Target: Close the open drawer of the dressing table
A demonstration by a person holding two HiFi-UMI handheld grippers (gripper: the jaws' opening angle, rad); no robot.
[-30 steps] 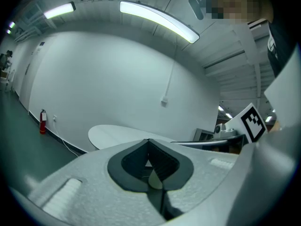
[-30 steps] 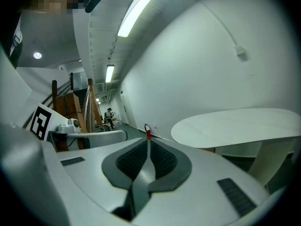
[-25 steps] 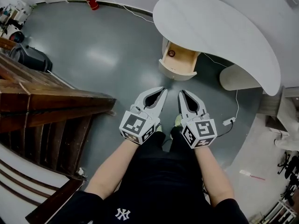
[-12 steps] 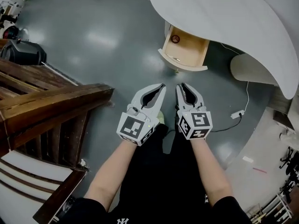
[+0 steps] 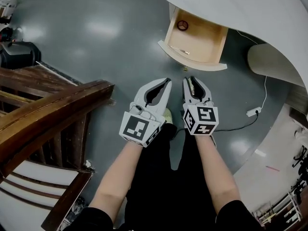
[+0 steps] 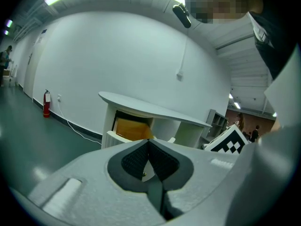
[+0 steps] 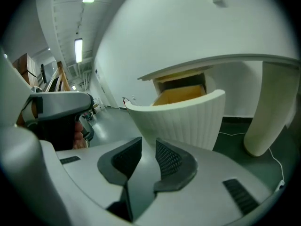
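Note:
The dressing table (image 5: 240, 8) has a curved white top. Its drawer (image 5: 195, 37) stands pulled out, with pale wood inside and a ribbed white front (image 7: 181, 119). A small dark ring (image 5: 182, 25) and a thin item (image 5: 179, 50) lie in it. Both grippers hover side by side just short of the drawer front, touching nothing. My left gripper (image 5: 166, 83) (image 6: 148, 141) is shut, tips together and empty. My right gripper (image 5: 190, 81) (image 7: 149, 140) is opening, with a gap between its pads and nothing in it. The drawer (image 6: 131, 128) also shows beyond the left jaws.
A dark wooden stair railing (image 5: 53, 105) runs along the left. The table's white leg (image 5: 269, 61) stands right of the drawer, with a white cable and plug (image 5: 252, 112) on the grey floor. A black bag (image 5: 19, 54) lies at far left.
The view has closed in on the table, and the drawer looks larger and nearer. Both grippers have stayed side by side. The right jaws have parted slightly.

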